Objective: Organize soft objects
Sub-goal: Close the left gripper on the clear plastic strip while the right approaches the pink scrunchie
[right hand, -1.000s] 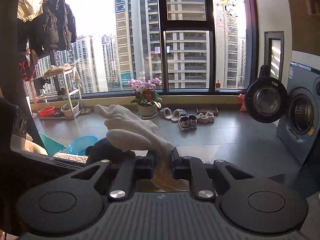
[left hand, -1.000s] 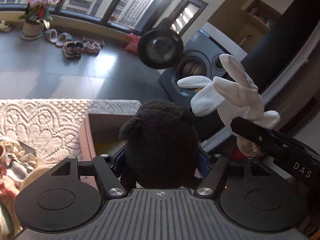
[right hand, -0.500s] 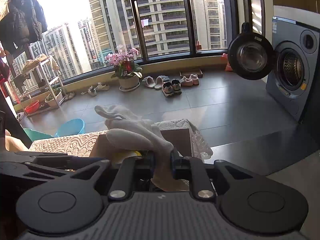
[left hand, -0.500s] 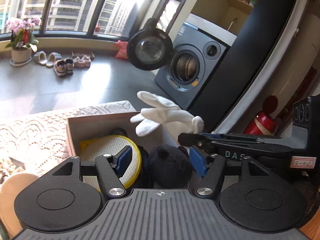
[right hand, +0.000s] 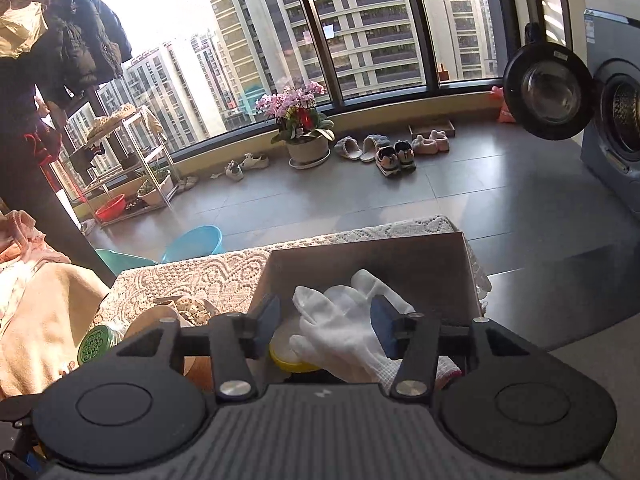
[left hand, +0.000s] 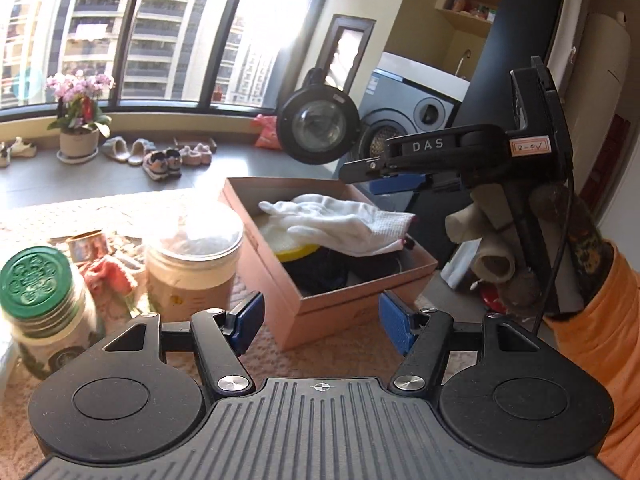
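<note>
A brown cardboard box sits on the lace-covered table. In it lie a white glove, a yellow-rimmed round pad and a black plush toy. My left gripper is open and empty, just in front of the box's near corner. My right gripper is open above the box, its jaws either side of the released glove. From the left wrist view the right gripper hovers over the box's far right.
A green-lidded jar and a clear-lidded tub stand left of the box, with a small pink item between them. A washing machine with open door stands behind. Beige cloth lies at left.
My left gripper let go of the black plush into the box and pulled back. My right gripper opened and dropped the white glove into the box.
</note>
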{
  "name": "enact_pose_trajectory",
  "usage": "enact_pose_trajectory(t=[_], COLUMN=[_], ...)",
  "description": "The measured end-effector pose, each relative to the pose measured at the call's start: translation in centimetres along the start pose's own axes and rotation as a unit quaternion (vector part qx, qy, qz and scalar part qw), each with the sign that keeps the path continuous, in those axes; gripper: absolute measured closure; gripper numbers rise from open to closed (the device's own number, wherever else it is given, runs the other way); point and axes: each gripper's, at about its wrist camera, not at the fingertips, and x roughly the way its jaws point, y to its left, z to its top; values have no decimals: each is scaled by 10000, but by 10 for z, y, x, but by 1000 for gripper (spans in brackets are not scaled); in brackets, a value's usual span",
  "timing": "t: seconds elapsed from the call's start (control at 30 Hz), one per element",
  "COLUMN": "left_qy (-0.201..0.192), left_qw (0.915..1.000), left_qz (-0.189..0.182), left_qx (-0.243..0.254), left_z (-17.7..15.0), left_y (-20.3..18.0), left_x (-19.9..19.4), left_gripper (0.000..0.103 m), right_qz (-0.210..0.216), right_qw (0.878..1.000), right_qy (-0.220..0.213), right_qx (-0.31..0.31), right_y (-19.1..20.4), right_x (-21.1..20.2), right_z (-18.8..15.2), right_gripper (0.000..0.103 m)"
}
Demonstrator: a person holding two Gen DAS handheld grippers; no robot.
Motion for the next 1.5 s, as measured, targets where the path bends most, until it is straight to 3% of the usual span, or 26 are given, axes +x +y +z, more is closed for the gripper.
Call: enact_pose_trajectory(t=[0.2, 0.3, 0.47, 0.6, 0.7, 0.83, 0.9, 0.97, 1.03, 1.23, 1.5], left_qy=[-91, -204, -388, -118, 148, 174, 167, 215, 300, 532, 147], left_qw=[9945, 9842, 9660, 9540, 9519, 9508, 9531, 9529, 9519, 9500, 9587], left_qz=[1021, 1669, 2363, 2811, 2865, 2938, 2862, 2888, 2934, 3012, 2807], left_qx=[-214, -546, -978, -1037, -1080, -967, -968, -901, -830, -625, -442], left_z=[-31, -44, -67, -88, -101, -103, -104, -104, -106, -107, -121], left_y=[42, 72, 117, 138, 145, 148, 146, 142, 137, 131, 130], left_x=[-41, -66, -114, -131, -129, -123, -122, -121, -120, -119, -128], left_gripper=[35, 35, 35, 35, 35, 40, 48, 69, 75, 75, 75], right_qz=[-107, 32, 474, 751, 935, 728, 675, 665, 653, 656, 735], right_qw=[9986, 9967, 9893, 9821, 9762, 9660, 9624, 9600, 9582, 9576, 9507], right_qy=[-113, -107, -107, 24, 306, 445, 549, 660, 711, 780, 821], right_qx=[-496, -805, -1373, -1726, -1932, -2442, -2572, -2637, -2693, -2696, -2899], right_y=[42, 68, 119, 154, 177, 201, 205, 208, 207, 207, 230], right_x=[-7, -7, -8, -2, 12, 31, 38, 43, 47, 54, 58], right_z=[-20, -38, -76, -99, -112, -130, -135, -140, -144, -148, -151], right_gripper=[52, 49, 49, 46, 46, 46, 46, 46, 46, 46, 46])
